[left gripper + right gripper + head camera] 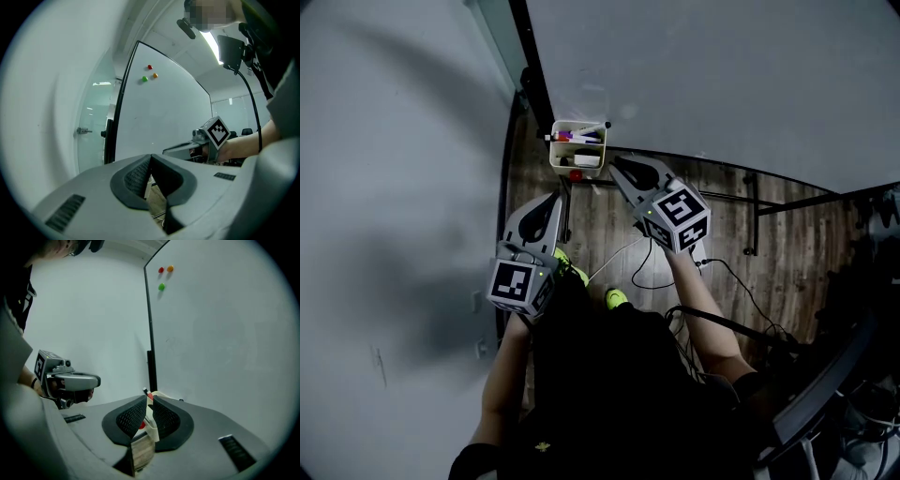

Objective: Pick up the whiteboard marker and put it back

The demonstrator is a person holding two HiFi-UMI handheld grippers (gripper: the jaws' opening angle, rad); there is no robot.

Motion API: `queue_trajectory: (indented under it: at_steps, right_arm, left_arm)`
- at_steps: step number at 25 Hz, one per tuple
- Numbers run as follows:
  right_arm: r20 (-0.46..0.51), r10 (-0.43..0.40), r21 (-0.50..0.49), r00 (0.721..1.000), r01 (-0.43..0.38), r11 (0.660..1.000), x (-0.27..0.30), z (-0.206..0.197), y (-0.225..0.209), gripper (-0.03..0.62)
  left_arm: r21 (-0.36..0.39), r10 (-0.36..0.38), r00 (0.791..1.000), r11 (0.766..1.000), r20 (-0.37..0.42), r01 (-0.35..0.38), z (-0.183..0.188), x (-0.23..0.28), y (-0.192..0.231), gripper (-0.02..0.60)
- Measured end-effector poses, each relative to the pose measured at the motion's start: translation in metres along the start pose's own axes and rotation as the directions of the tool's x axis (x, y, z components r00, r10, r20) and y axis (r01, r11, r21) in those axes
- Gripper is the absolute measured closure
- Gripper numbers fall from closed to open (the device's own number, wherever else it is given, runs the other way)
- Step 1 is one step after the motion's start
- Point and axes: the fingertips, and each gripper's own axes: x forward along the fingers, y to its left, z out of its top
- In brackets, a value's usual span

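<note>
Risk: right gripper (614,164) sits just beside the cream holder (555,155) at the whiteboard (722,75) edge. A sloppy move from here could clip the rim and jolt the whiteboard marker (577,138), which looks to be lying in it among others. Right jaws are a narrow slit apart, clamping nothing, only the holder and a red tip visible past them; left gripper (557,197) is off to the side, jaws together, empty.

Coloured magnets (149,67) on whiteboard (164,112)
</note>
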Motion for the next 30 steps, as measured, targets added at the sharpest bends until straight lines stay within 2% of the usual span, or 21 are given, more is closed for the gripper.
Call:
queue_trajectory:
  at_steps: [3,12,14,16,19,30]
  right_arm:
    - [-0.015,-0.020,0.003,1.000,0.020,1.000,0.008,-0.003,-0.011,0.523]
    - [-0.068,-0.038,0.005,0.997,0.039,0.999,0.040,-0.013,-0.031,0.490]
    - [-0.085,-0.043,0.014,0.995,0.044,0.999,0.046,-0.017,-0.035,0.468]
    - [-0.111,-0.056,0.028,0.992,0.060,0.998,0.053,-0.022,-0.041,0.421]
    - [-0.133,-0.075,0.044,0.988,0.082,0.996,0.061,-0.028,-0.049,0.396]
    - [-0.167,-0.078,0.207,0.983,0.113,0.972,0.078,-0.041,-0.070,0.382]
  left_arm:
    - [-0.009,-0.008,1.000,1.000,-0.022,0.008,-0.010,0.004,0.003,0.548]
    - [-0.031,-0.009,1.000,0.999,-0.011,0.009,-0.005,0.017,0.024,0.548]
    - [-0.038,-0.008,1.000,0.999,-0.013,0.008,-0.006,0.019,0.029,0.548]
    - [-0.039,-0.011,1.000,0.999,-0.013,0.011,-0.007,0.021,0.032,0.548]
    - [-0.051,-0.008,1.000,0.999,-0.020,0.007,-0.008,0.022,0.038,0.548]
    - [-0.081,0.013,0.999,0.997,-0.049,-0.017,-0.014,0.017,0.054,0.548]
